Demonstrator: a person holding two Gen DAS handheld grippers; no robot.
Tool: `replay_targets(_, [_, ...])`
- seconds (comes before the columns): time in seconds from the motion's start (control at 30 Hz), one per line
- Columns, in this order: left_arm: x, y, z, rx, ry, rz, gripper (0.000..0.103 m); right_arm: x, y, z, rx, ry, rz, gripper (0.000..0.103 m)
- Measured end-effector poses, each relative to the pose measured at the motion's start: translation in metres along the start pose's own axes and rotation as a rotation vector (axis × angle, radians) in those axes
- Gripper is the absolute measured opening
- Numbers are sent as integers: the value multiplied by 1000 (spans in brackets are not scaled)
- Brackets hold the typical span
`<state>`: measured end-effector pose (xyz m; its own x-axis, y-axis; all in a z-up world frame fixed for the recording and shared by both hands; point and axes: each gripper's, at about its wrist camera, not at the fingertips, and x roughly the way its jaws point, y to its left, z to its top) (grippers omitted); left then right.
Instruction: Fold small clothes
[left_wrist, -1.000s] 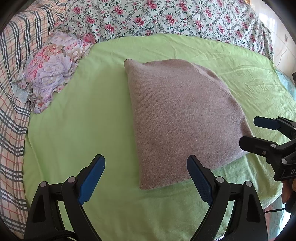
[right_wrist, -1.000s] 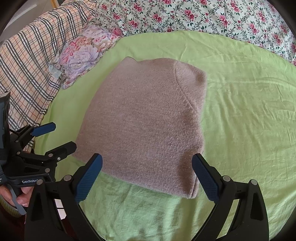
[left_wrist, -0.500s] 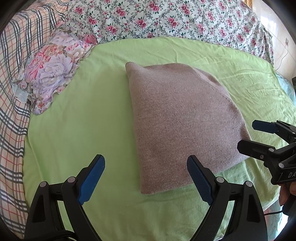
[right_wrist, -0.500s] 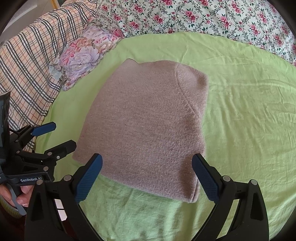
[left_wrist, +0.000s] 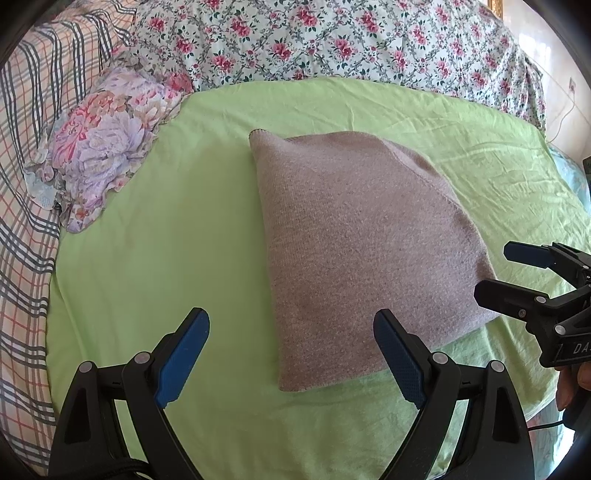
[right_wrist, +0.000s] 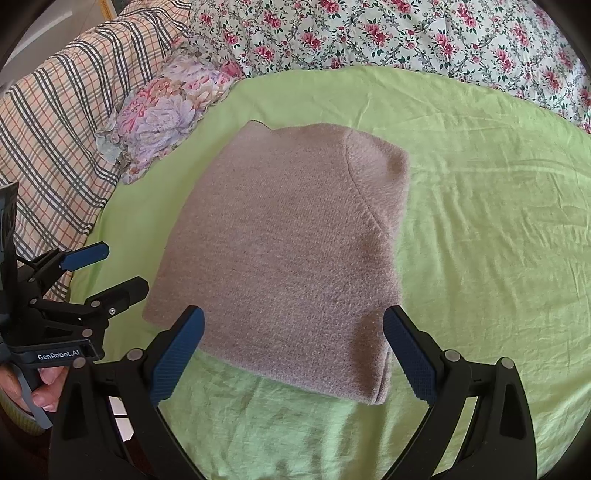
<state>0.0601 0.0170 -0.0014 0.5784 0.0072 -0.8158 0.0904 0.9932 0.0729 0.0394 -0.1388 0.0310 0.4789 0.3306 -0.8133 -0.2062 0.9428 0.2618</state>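
Observation:
A folded mauve knit garment lies flat on the green sheet; it also shows in the right wrist view. My left gripper is open and empty, held above the garment's near left corner. My right gripper is open and empty, held above the garment's near edge. Each gripper shows in the other's view: the right one at the garment's right side, the left one at its left side.
A floral pillow lies at the back left of the sheet. A plaid blanket runs along the left. A flowered cover lies across the back. The sheet's near edge drops off at the lower right.
Both grippers have drawn back slightly from the garment, which now sits a little higher in both views. The jaws stay open. The garment has not moved.

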Motion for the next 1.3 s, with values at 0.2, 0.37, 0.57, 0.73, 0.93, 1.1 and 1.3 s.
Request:
replay_targets(0.2, [-1,-1,0,-2,-4,-1,91,-1,-3,1,-6,-4,5,97])
replay_targets(0.37, [-2,0,1,-3,-6,-1,91,-1,-2,1,-4,-4,5,97])
replay_targets(0.57, [-2,0,3,-4,-7,-1,91,-2,-2,2,-7,-7,6,97])
replay_targets(0.73, [-3,0,4,-2,-8,-2,91,-5,0,3,-2,-16,6,97])
replay_targets(0.93, [-3,-1,4,-1,-6,-2,91,-5,0,3,-2,-15,6,97])
replay_targets(1.1, [-2,-1,4,-6,-4,-2,91,-5,0,3,-1,-14,7,97])
replay_targets(1.3, [-2,0,4,-8,-4,-3,91,-6,1,3,-2,-14,8,97])
